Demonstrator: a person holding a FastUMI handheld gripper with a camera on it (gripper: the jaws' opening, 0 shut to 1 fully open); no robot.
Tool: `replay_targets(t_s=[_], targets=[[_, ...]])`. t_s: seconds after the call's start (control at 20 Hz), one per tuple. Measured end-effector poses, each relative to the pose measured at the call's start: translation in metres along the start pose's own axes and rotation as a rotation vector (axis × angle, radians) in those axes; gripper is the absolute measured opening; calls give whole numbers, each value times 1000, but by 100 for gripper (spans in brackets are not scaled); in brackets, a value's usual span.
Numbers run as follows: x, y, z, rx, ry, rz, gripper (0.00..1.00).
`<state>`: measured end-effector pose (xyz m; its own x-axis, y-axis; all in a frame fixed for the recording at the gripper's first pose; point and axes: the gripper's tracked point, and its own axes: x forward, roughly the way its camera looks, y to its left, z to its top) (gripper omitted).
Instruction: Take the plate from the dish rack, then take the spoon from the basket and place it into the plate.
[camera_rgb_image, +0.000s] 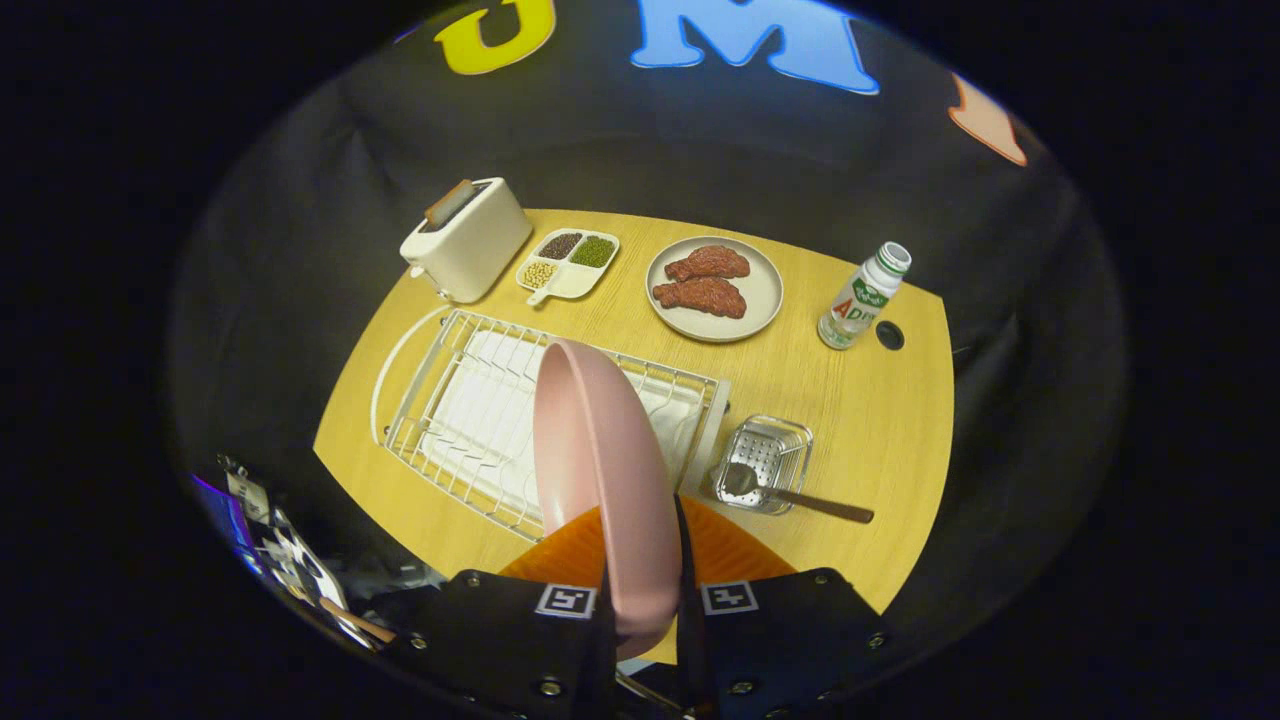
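While the gripper (645, 610) pinches the pink plate (600, 480) on edge at bottom centre, both fingers pressed to its rim, that thin grip looks risky: a tilt could let it swing or slip onto the dish rack (460, 400) just beyond. The tool sits high, angled down over the table (880, 420). Right of centre, the spoon (790, 492) waits in the basket (775, 455).

A staged kitchen booth, seemingly: toaster (467, 238), dish rack (440, 400) and meat plate (714, 289) on a wooden table (880, 420).
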<state>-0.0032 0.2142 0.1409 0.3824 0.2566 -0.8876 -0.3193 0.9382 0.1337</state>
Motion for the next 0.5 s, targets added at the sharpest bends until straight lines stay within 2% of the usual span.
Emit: replay_targets(t_s=[0.25, 0.5], targets=[[-11, 0, -80, 155, -14, 129, 24], [8, 5, -162, 309, 26, 230, 24]])
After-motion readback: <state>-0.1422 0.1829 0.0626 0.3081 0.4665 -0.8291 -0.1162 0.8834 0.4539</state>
